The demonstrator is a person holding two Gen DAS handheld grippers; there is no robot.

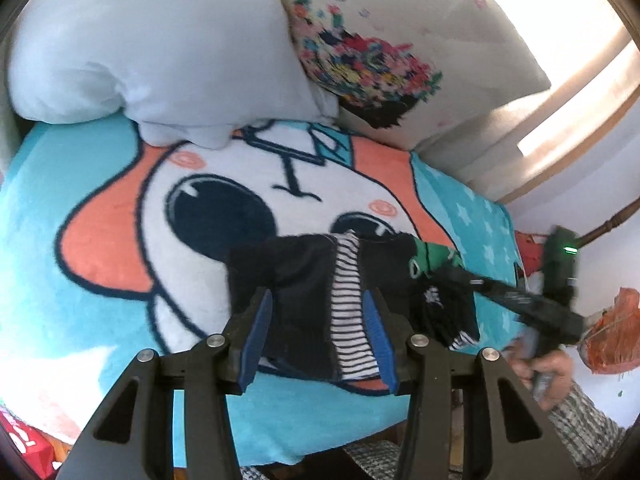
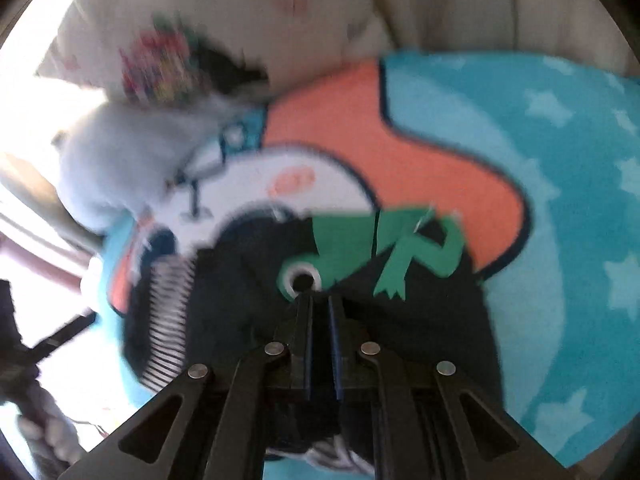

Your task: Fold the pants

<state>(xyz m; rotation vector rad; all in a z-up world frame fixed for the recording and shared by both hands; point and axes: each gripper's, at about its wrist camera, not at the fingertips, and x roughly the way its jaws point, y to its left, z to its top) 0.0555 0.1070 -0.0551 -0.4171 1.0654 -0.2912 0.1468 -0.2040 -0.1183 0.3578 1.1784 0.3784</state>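
Note:
Small black pants (image 1: 304,280) with a striped lining and a green frog print lie on a cartoon blanket (image 1: 100,240). My left gripper (image 1: 318,304) is open, its blue pads to either side of the striped band, above the near part of the pants. My right gripper (image 2: 320,300) is shut on the black fabric just below the frog print (image 2: 360,240). In the left wrist view it (image 1: 448,268) comes in from the right at the pants' far right edge. The right wrist view is blurred.
A pale blue pillow (image 1: 152,48) and a floral cushion (image 1: 380,40) lie at the far end of the blanket. The blanket's right edge (image 1: 508,240) drops off by a wooden bed frame. An orange object (image 1: 616,332) is at the right.

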